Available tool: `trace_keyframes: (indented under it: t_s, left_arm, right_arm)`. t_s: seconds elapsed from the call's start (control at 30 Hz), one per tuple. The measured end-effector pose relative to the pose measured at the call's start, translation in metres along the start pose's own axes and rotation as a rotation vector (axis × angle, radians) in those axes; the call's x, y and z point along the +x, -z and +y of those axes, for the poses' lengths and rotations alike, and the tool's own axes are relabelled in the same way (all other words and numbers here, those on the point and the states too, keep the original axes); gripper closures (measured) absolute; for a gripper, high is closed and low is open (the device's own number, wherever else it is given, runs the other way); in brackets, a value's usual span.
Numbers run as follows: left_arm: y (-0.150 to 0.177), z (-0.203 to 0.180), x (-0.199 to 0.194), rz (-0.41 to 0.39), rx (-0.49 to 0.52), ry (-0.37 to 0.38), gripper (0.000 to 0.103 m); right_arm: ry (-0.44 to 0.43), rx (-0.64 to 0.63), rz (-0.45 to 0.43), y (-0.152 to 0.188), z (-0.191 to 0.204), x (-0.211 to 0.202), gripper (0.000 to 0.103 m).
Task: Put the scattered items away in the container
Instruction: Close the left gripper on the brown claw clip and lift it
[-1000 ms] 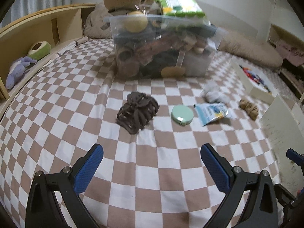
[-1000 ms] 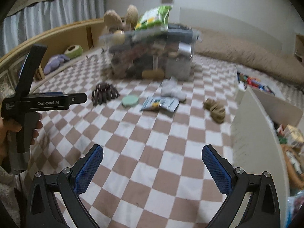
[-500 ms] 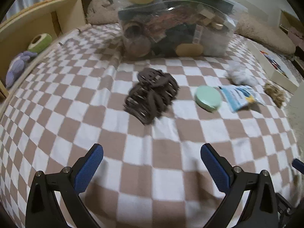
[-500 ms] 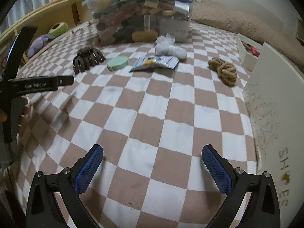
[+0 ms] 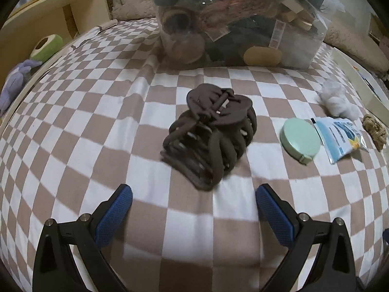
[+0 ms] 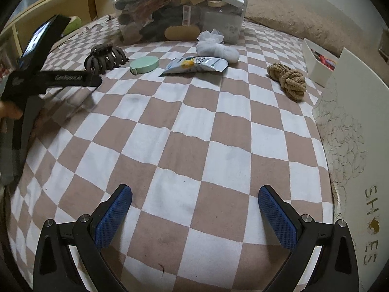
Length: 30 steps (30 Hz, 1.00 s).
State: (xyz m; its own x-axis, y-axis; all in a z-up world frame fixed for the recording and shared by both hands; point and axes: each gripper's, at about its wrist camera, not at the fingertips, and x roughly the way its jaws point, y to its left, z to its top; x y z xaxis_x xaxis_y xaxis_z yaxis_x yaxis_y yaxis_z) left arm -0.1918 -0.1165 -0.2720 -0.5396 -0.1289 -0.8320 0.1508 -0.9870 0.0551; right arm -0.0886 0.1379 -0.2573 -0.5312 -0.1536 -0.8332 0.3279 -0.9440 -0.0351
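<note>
A brown hair claw clip lies on the checkered bed cover, just ahead of my open, empty left gripper. Right of it lie a mint round tin, a blue snack packet, a white sock bundle and a tan rope knot. A clear plastic container, full of items, stands behind. In the right wrist view my right gripper is open and empty over bare cover; the clip, tin, packet, sock, rope and container lie far ahead.
The left hand-held gripper body reaches in at the left of the right wrist view. A white shoe box stands at the right edge. A wooden headboard shelf with plush toys runs along the left. A white tray sits at back right.
My left gripper has moved forward and down to the hair clip, which now looms just ahead of the fingers. My right gripper has dropped lower toward the cover. Both stay open.
</note>
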Motion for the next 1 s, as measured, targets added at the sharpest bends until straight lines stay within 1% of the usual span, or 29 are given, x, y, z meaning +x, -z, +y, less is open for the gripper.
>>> trace_keyframes:
  t_s: [0.27, 0.4, 0.5, 0.67, 0.83, 1.0]
  left_arm:
    - [-0.016, 0.001, 0.018, 0.006, -0.028, 0.015, 0.000]
    - [-0.017, 0.002, 0.022, 0.023, -0.027, 0.018, 0.000]
    - [-0.018, 0.001, 0.022, 0.021, -0.023, 0.014, 0.000]
    - [-0.015, 0.002, 0.022, 0.000, -0.024, 0.013, 0.000]
    - [-0.013, 0.002, 0.020, -0.028, -0.027, 0.009, 0.000]
    - [-0.011, 0.003, 0.018, -0.054, -0.033, 0.023, 0.000]
  right_arm:
    - [-0.012, 0.010, 0.003, 0.000, -0.003, 0.005, 0.000]
    - [-0.024, 0.021, 0.013, -0.008, -0.003, 0.012, 0.000]
    - [-0.029, 0.030, 0.028, -0.018, -0.004, 0.021, 0.000]
    - [-0.004, 0.027, 0.037, -0.034, 0.000, 0.034, 0.000]
    - [0.010, 0.025, 0.045, -0.063, 0.001, 0.055, 0.000]
    - [0.034, 0.023, 0.037, -0.089, 0.004, 0.073, 0.000]
